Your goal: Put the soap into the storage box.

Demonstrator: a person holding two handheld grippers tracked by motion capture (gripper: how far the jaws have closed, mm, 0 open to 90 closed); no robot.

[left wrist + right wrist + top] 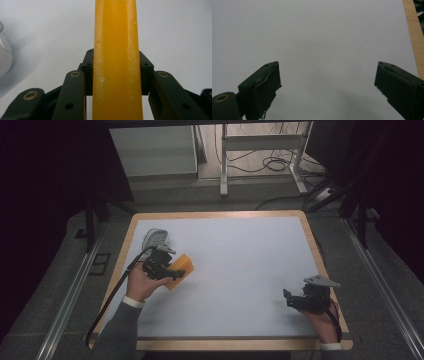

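Sponge-like orange block [116, 62] sat clamped between the jaws of my left gripper [167, 270], which I had closed tight on its two sides. Beneath everything lay the table [240, 320], its pale surface framed in wood. From the high view I saw the block jutting out ahead of the left gripper and a grey-white object [155, 239] lying just beyond that gripper, close to the block; I could not tell whether they touched. My left hand [141, 285] gripped the tool from behind. The left gripper view added what the high one could not: pale specks along the block's edges, and a rounded white form [5, 57] off to the jaws' left. My right gripper [297, 300] rested well apart from the left, near the table's wooden edge. Its own view showed the jaws spread wide, with bare surface between them.
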